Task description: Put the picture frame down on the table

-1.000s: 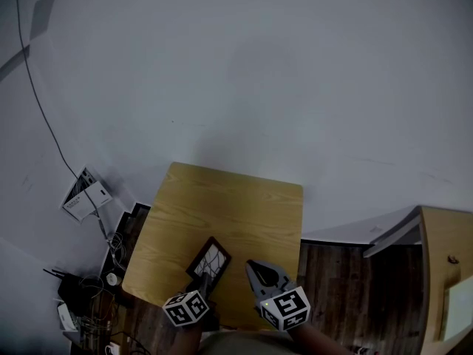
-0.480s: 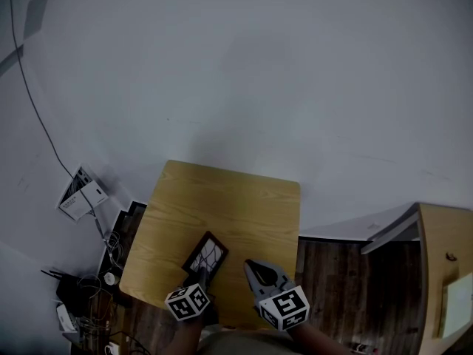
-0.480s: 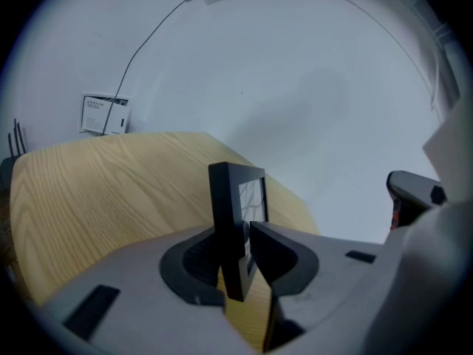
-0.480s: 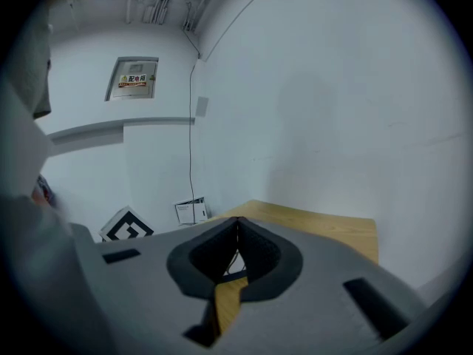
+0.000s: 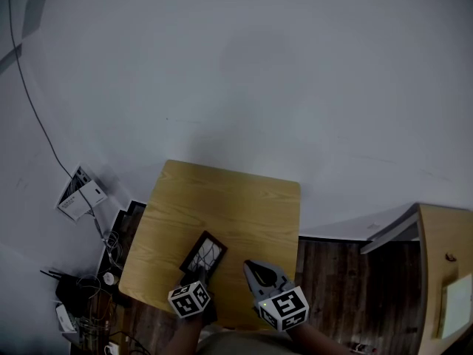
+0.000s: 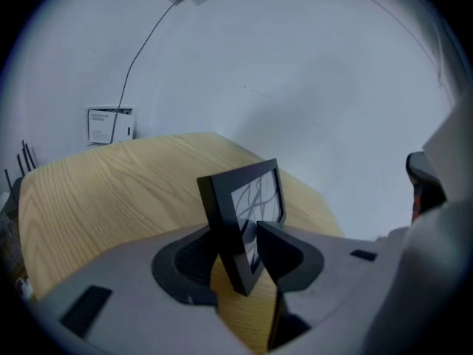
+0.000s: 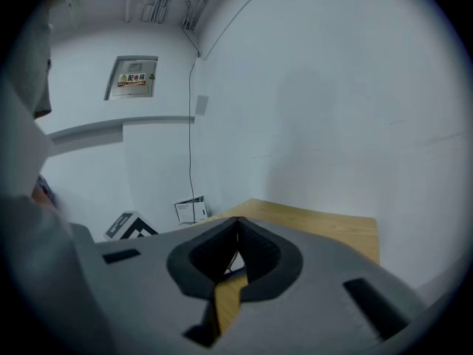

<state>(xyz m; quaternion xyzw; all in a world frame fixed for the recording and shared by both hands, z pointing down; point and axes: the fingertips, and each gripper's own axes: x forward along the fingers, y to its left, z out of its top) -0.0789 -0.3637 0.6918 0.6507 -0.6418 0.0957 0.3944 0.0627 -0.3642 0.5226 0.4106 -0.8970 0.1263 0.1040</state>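
The wooden bench [image 5: 244,198] is bare across its far half. Over its near edge, the right tongs [image 7: 236,224] are clenched on nothing, tips together, just right of the left tongs [image 6: 235,234]. The left tongs' jaws have just been opening and are released, with the small black picture frame [image 6: 247,209] standing tilted between them at the bench's near-left part, its back against the left jaw.

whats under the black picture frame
The light wooden table lies under the black rectangular picture frame. The left claw, its jaws just opening around the frame, covers its near edge, so contact there is unseen.
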